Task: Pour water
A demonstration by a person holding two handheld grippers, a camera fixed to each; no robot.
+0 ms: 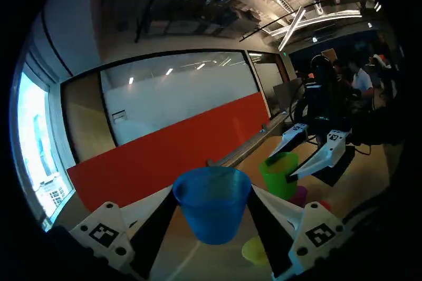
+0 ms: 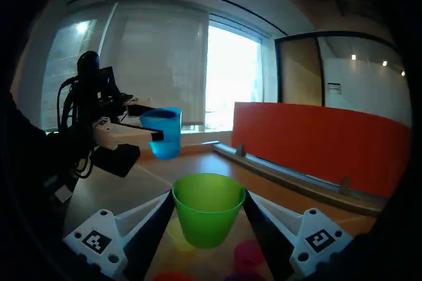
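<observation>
Cups fill both my grippers. My left gripper [image 1: 213, 191] has its jaws closed narrow on a blue cup [image 1: 212, 208], one black finger pressing each side just under the rim, mouth upward. My right gripper [image 2: 208, 195] grips a green cup [image 2: 208, 211] the same way, a finger against each side, rim up.

From the right gripper view, the blue cup hangs in the air over the wooden table [image 2: 158, 175], off to the left and apart from the green one. A hand holds that gripper from the left, with black cables hanging around it. From the left gripper view, the green cup sits beyond the blue one, to the right, clamped between white fingers and leaning slightly. I cannot tell whether either cup has water in it.

Below me on the table lie more cups: a yellow cup [image 1: 254, 250] just under my left fingers and a magenta cup [image 1: 300, 195] beside the green one. An orange-red panel [image 2: 322, 133] stands along the table's far edge behind a low wooden rail [image 2: 287, 174]. A bright window [image 2: 232, 73] glows beyond it.
</observation>
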